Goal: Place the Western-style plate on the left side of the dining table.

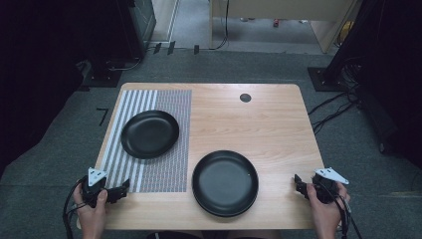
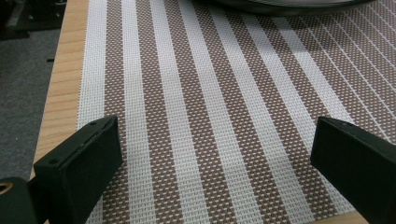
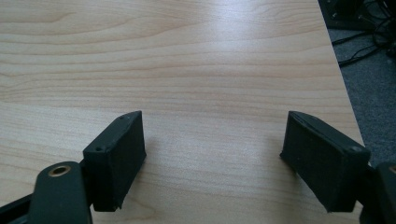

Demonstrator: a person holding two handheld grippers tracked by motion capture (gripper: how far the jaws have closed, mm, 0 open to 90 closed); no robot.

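Observation:
Two black plates lie on the wooden table (image 1: 268, 124). The smaller plate (image 1: 149, 133) rests on a brown-and-white striped placemat (image 1: 164, 167) at the left; its near rim (image 2: 285, 4) edges the top of the left gripper view. The larger plate (image 1: 225, 182) sits on bare wood near the front edge. My left gripper (image 1: 122, 189) is held at the mat's front left corner, and its jaws (image 2: 215, 163) stand wide apart over the stripes, holding nothing. My right gripper (image 1: 298, 183) is at the front right of the table, open over bare wood (image 3: 215, 154), well right of the larger plate.
A round dark cable hole (image 1: 245, 97) sits near the table's back edge. Grey carpet (image 1: 348, 144) surrounds the table, with cables (image 1: 331, 112) on the right and dark equipment at the back left. The table's right edge (image 3: 343, 88) runs close to my right gripper.

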